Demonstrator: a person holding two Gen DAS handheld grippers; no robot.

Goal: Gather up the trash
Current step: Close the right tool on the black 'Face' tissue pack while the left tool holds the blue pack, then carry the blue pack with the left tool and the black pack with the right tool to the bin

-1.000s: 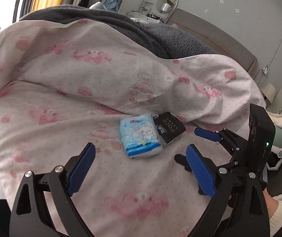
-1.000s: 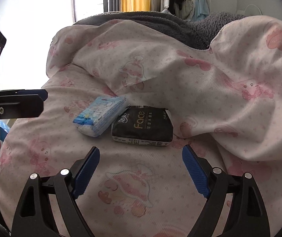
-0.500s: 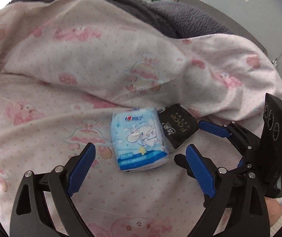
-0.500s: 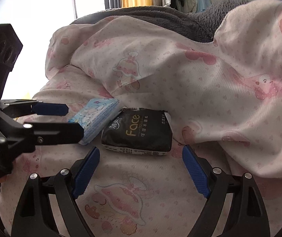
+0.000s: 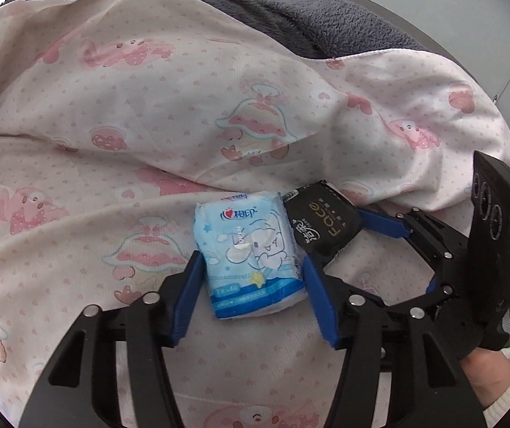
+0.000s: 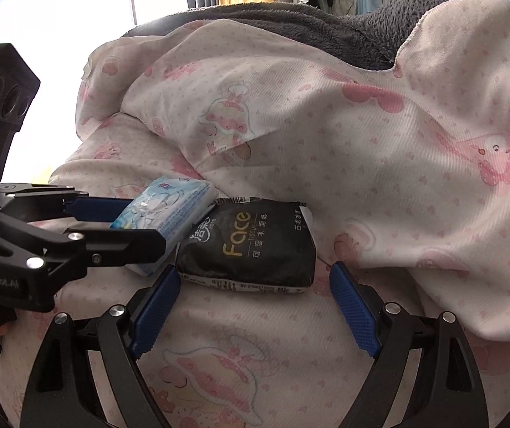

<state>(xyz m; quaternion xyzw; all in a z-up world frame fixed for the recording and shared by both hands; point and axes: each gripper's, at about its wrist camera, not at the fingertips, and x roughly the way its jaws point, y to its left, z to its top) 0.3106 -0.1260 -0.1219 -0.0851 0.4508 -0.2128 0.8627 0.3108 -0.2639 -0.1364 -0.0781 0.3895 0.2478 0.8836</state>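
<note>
on the bed's pink quilt [image 5: 119,114], the left gripper [image 5: 251,278] has just been closing around the blue tissue pack [image 5: 249,253], pads at its sides; a firm squeeze comes next. the right gripper [image 6: 255,296] stands wide, empty, before the black pack [image 6: 251,246] reading "face tissue".

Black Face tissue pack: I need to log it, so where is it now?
The black Face tissue pack lies on the pink quilt, just ahead of the open right gripper and right of the blue tissue pack, touching it.
</note>
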